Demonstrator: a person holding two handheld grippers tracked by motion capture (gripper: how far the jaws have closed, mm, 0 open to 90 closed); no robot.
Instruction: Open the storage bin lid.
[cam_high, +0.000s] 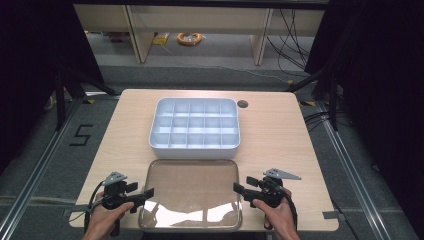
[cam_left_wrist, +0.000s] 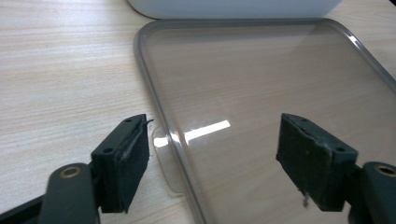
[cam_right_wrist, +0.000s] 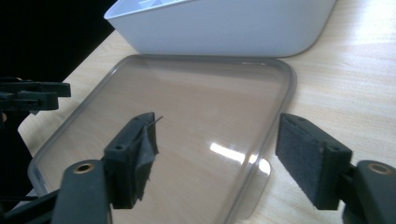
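Observation:
A clear plastic lid (cam_high: 190, 192) lies flat on the wooden table, just in front of a white box (cam_high: 195, 150) divided into several empty compartments. My left gripper (cam_high: 142, 195) sits at the lid's left edge and my right gripper (cam_high: 237, 189) at its right edge, each held in a hand. In the left gripper view the jaws (cam_left_wrist: 215, 140) stand open with the lid's rim (cam_left_wrist: 159, 93) between them, untouched. In the right gripper view the jaws (cam_right_wrist: 217, 140) are open astride the lid's rim (cam_right_wrist: 280, 107). The box wall (cam_right_wrist: 233, 28) rises behind.
A round cable hole (cam_high: 242, 104) is in the table behind the box's right corner. The left gripper (cam_right_wrist: 32, 95) appears at the far left of the right gripper view. Bare tabletop (cam_high: 280, 135) flanks the box. An orange cable coil (cam_high: 189, 38) lies on the floor beyond.

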